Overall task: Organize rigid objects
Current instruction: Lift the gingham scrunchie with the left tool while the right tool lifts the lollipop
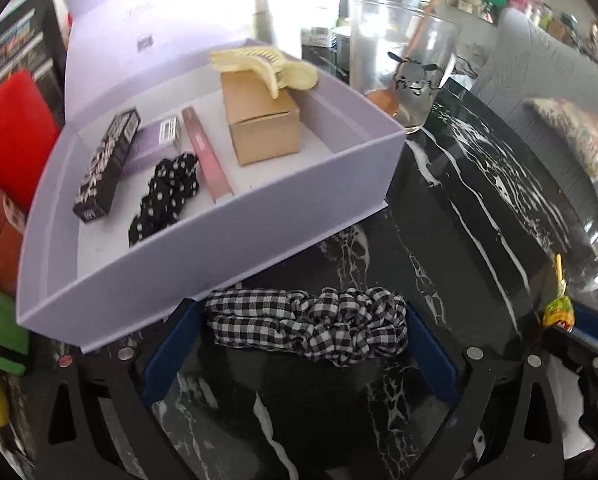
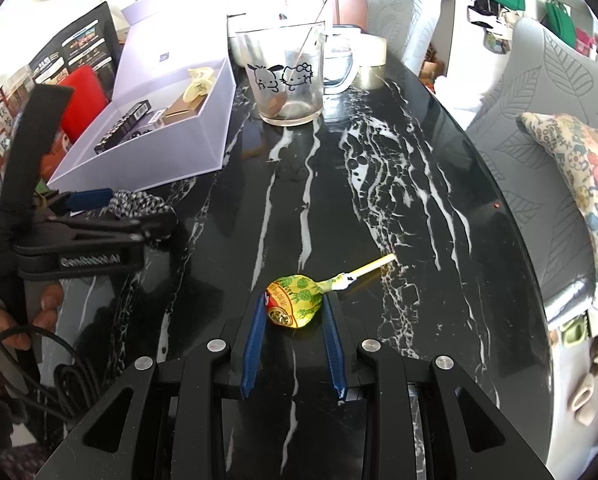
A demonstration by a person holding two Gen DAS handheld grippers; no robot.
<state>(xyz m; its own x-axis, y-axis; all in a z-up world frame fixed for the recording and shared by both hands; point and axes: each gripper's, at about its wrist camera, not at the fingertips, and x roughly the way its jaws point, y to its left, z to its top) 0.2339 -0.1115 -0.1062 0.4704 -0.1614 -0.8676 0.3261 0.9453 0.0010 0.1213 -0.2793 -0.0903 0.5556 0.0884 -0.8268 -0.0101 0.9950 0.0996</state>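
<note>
My left gripper (image 1: 299,324) is shut on a black-and-white checked scrunchie (image 1: 311,326), just in front of the open lilac box (image 1: 219,232). The box holds a tan carton (image 1: 263,124) with a cream hair claw (image 1: 259,66) on top, a pink stick (image 1: 207,156), a dotted scrunchie (image 1: 167,196), a black carton (image 1: 107,164) and a small lilac carton (image 1: 155,148). My right gripper (image 2: 295,312) is shut on a yellow wrapped lollipop (image 2: 295,300) lying on the black marble table (image 2: 379,184). The left gripper also shows in the right wrist view (image 2: 111,204).
A clear glass mug with cartoon prints (image 2: 285,80) holding a spoon stands behind the box (image 2: 159,136). A red object (image 1: 11,136) and printed packs lie left of the box. Grey chairs with a patterned cushion (image 2: 579,176) line the table's right edge.
</note>
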